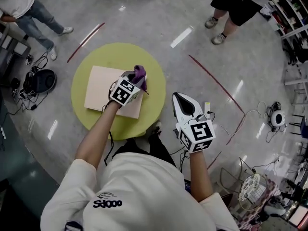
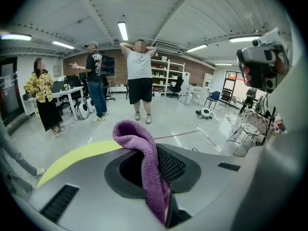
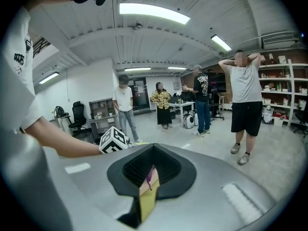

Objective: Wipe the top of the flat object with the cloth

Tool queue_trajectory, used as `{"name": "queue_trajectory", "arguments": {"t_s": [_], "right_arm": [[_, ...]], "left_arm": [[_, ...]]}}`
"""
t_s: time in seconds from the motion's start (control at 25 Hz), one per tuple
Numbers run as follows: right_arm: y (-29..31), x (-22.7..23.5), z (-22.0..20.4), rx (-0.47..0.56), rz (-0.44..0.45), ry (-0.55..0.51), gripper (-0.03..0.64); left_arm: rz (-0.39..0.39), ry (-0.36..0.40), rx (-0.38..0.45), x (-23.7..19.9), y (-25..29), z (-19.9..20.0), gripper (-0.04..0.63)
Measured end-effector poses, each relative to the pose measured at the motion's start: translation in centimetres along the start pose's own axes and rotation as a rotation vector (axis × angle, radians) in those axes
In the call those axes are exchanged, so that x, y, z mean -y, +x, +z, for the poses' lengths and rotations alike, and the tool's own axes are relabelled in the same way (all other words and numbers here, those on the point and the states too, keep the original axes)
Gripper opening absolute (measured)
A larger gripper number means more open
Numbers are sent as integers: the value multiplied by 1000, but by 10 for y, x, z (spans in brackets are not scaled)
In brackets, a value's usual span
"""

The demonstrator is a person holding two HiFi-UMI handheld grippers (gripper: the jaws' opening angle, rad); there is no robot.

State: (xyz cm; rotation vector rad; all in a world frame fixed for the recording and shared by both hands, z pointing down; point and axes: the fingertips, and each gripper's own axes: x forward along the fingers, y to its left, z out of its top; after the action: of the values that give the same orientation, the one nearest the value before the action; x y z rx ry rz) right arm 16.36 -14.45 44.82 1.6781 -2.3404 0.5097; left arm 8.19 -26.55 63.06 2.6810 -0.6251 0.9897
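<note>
One round yellow-green table (image 1: pixel 91 76) stands on a grey floor, seen from above. A flat beige board (image 1: pixel 103 88) lies on it, reaching from near the middle to the edge closest to the person. The left gripper (image 1: pixel 137 82) hangs over the board's far right corner, its jaws clamped on a bunched purple cloth (image 1: pixel 140 74). Whether the cloth touches the board cannot be told. The task looks to be at its start or in an early stroke, with most of the board lying bare to the left. The next move probably calls for pressing the cloth flat and sweeping it leftward across the top. The right gripper (image 1: pixel 180 100) is held off the table, to its right and near the person's body. Its jaws are drawn nearly together with nothing between them, so it does not block the sweep. Several bystanders (image 1: pixel 236 4) stand well apart on the floor. Red lines (image 1: pixel 216 83) and loose cables (image 1: pixel 243 119) also lie clear of the table.
</note>
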Motion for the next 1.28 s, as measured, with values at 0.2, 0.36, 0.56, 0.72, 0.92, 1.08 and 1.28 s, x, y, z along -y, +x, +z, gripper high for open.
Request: {"name": "queue_trajectory", "arguments": {"t_s": [0.2, 0.36, 0.56, 0.72, 0.92, 1.08, 1.28], "right_arm": [[-4, 11, -6, -14, -15, 15, 9], [-6, 18, -11, -21, -28, 22, 9], [-6, 23, -14, -22, -29, 31, 9], [1, 17, -15, -31, -22, 32, 9], [11, 7, -15, -39, -4, 28, 9], [21, -2, -15, -49, 9, 21, 9], [33, -12, -16, -57, 20, 24, 9]], "left_arm": [[-41, 10, -61, 9, 38, -10, 55], [-44, 25, -133, 18, 53, -34, 55], [-23, 38, -130, 17, 57, -44, 57], [16, 46, -127, 2, 48, -50, 57], [82, -9, -117, -32, 30, -62, 58], [154, -64, -125, -68, 11, -75, 58], [238, -159, -118, -115, -15, -92, 58]]}}
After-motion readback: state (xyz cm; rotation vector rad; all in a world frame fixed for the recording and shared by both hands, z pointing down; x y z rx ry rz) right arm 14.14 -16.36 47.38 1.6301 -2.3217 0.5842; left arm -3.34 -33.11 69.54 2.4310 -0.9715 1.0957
